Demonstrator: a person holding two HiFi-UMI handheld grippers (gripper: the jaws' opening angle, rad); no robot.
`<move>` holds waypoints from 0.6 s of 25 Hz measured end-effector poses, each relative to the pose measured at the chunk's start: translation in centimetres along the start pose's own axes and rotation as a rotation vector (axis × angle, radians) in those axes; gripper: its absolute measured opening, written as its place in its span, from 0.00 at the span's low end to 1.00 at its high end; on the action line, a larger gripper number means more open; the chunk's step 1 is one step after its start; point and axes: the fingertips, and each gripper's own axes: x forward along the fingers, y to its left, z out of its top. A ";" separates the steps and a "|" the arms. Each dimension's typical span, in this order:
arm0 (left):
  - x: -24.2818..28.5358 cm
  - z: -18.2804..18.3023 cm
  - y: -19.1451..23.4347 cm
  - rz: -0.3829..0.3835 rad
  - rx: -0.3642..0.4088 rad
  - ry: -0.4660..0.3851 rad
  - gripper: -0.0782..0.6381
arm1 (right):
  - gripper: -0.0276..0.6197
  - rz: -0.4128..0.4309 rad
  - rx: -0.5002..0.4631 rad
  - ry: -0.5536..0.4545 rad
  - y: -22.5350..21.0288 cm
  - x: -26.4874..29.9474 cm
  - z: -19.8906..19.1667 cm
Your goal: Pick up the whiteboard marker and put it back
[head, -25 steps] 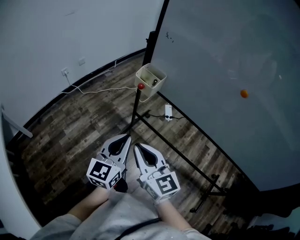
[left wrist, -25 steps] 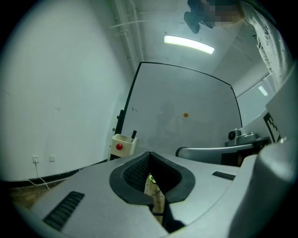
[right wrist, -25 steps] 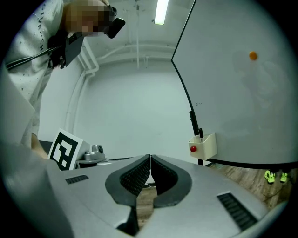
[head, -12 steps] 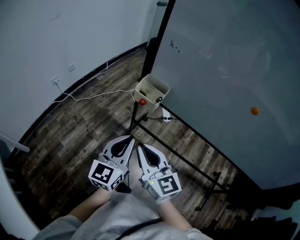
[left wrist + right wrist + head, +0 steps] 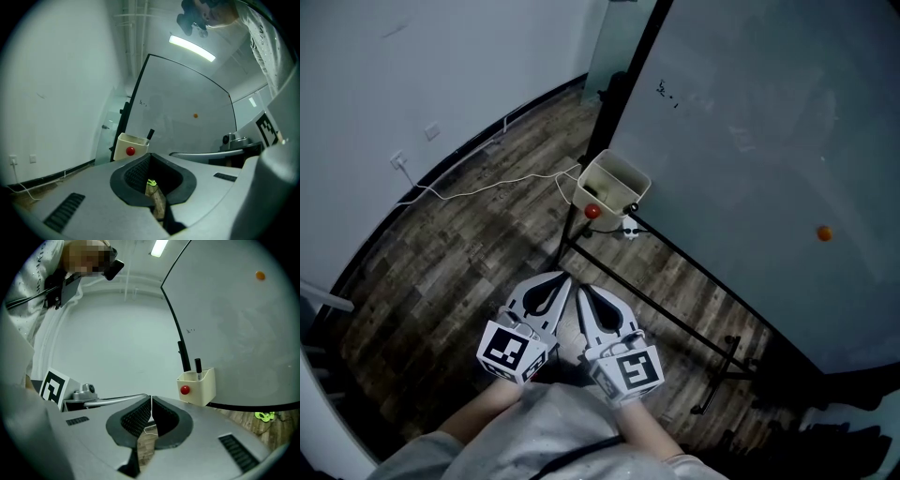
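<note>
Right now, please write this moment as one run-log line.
left gripper: shut, empty | right gripper: shut, empty | marker: in holder

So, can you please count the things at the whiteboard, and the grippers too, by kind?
grippers: 2, the left gripper and the right gripper
round dots: 2, the red dot and the orange dot
marker: 1
box: 1
whiteboard: 1
total: 7

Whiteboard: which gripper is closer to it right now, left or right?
Right. The right gripper is on the whiteboard side, clear of it; the left gripper sits close beside the right one, on the side toward the wall.
</note>
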 end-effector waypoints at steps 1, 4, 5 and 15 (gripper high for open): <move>0.1 -0.2 0.1 -0.001 -0.005 0.003 0.13 | 0.07 -0.006 0.001 0.003 -0.2 0.0 -0.1; 0.8 -1.0 0.3 -0.006 -0.021 0.014 0.13 | 0.07 -0.018 0.004 0.011 -1.2 0.3 -0.4; 1.1 -1.3 0.3 -0.009 -0.024 0.017 0.13 | 0.07 -0.020 0.006 0.016 -1.6 0.4 -0.5; 4.5 0.0 3.2 0.010 0.000 0.009 0.13 | 0.07 0.019 0.013 -0.032 -4.1 3.8 1.0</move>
